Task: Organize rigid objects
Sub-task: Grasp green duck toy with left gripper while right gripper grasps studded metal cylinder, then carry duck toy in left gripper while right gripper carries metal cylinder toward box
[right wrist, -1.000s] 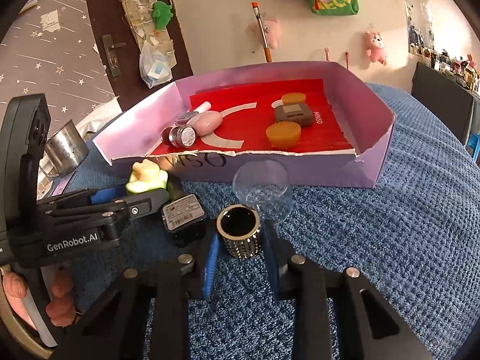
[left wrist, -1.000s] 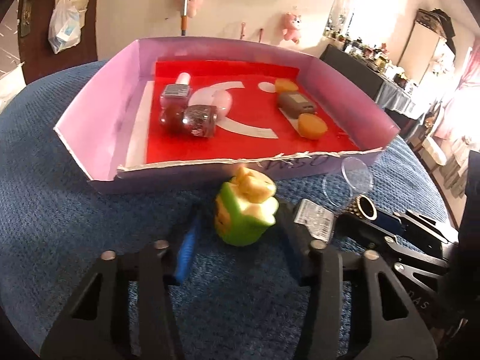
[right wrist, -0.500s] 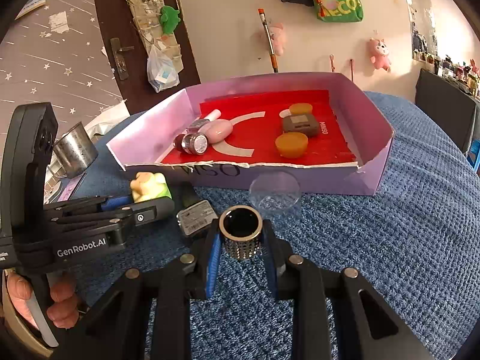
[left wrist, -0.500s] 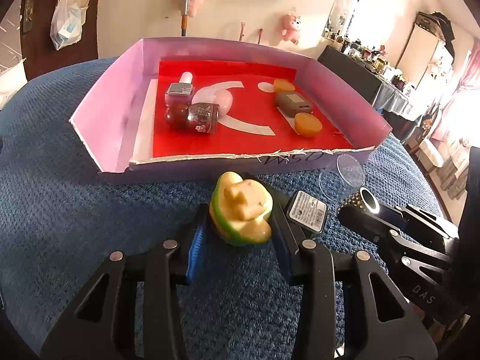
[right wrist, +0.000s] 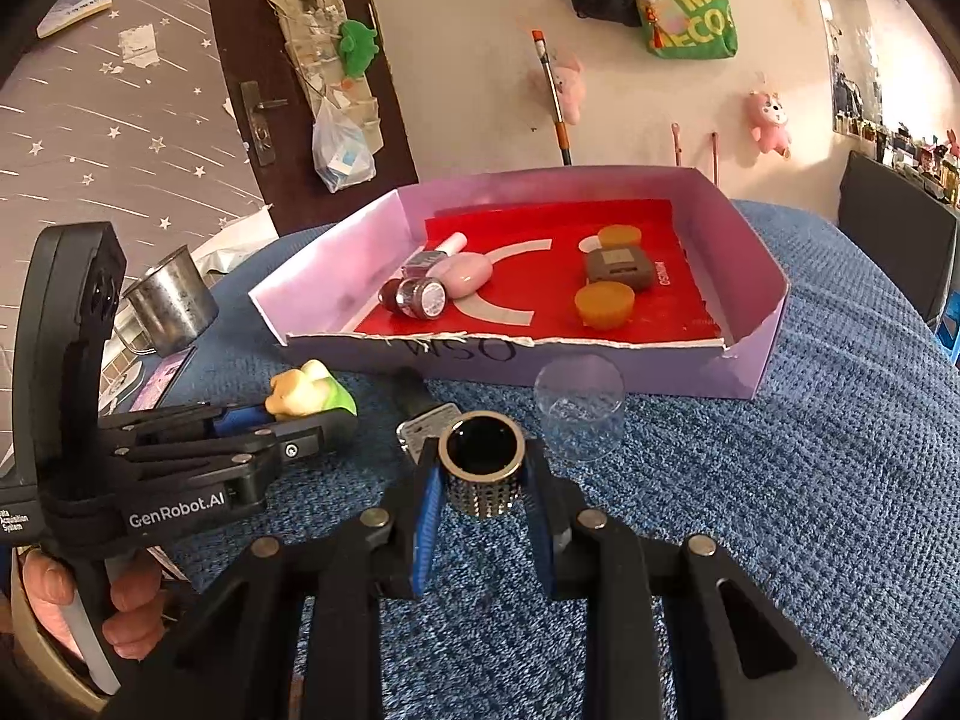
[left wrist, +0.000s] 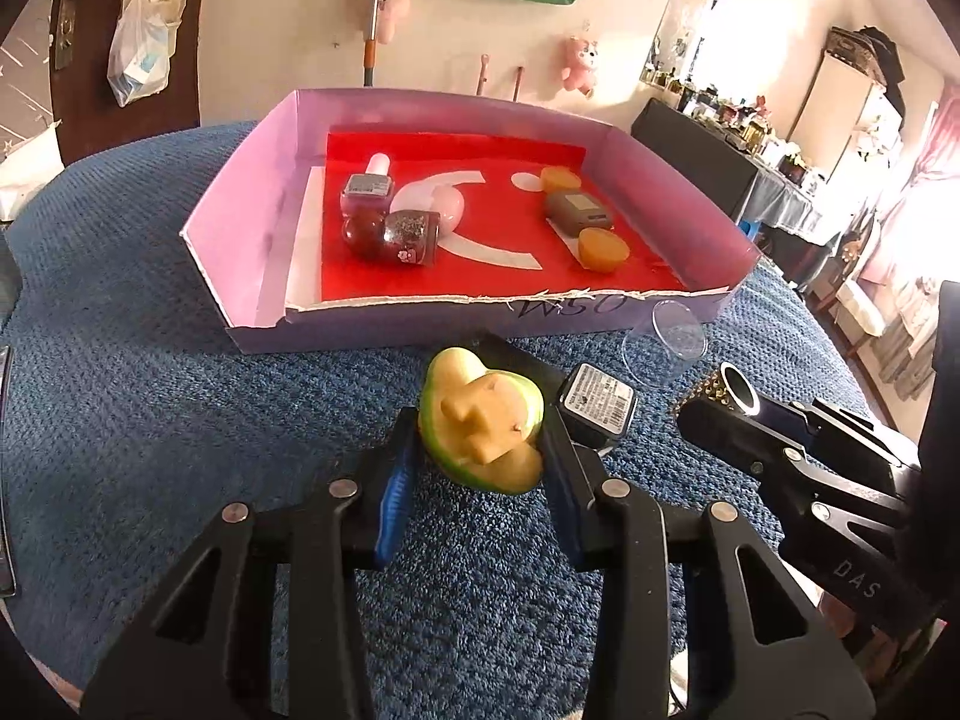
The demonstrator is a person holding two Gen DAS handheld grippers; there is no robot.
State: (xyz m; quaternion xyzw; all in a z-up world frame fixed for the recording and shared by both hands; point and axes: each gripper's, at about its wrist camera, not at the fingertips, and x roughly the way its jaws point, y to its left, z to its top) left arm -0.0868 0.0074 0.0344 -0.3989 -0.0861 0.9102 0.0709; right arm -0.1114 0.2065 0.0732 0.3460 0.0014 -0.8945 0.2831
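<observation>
My left gripper is shut on a green and yellow toy figure, tilted and held just above the blue cloth; it also shows in the right wrist view. My right gripper is shut on a studded metal cylinder with a dark open top, seen from the side in the left wrist view. Ahead lies a purple box with a red floor, holding nail polish bottles, a grey case and two orange discs.
A small black labelled box and a clear plastic cup lie on the blue cloth between the grippers and the purple box. A metal mug stands at the left. A person's hand grips the left tool.
The left jaws closed on the toy figure and tipped it up off the cloth. Both grippers rose slightly with their objects, and the box now sits farther away in both views.
</observation>
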